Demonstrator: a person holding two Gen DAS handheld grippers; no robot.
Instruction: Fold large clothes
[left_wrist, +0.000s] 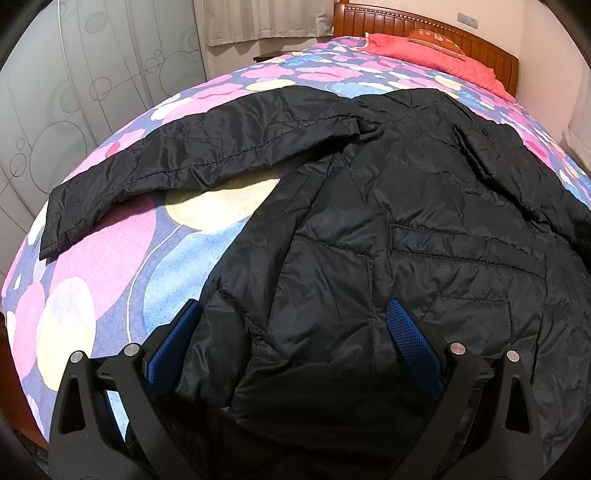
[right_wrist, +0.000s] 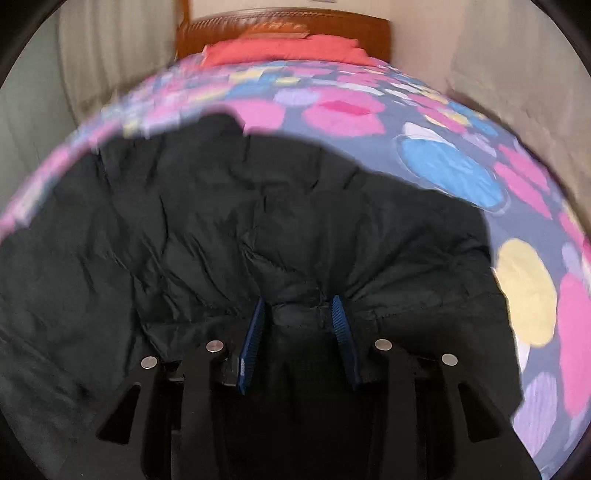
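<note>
On bedspread: black jacket; left gripper spread, right gripper pinching blurred hem.

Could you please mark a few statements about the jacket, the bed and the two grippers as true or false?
1. The black jacket lies on a bedspread with coloured circles. True.
2. The left gripper is shut on a sleeve. False: its fingers stand wide apart over the jacket's hem.
3. The right gripper pinches jacket fabric. True.
4. One sleeve lies stretched out on the bed. True.
5. The pillow is blue. False: it is red.
</note>
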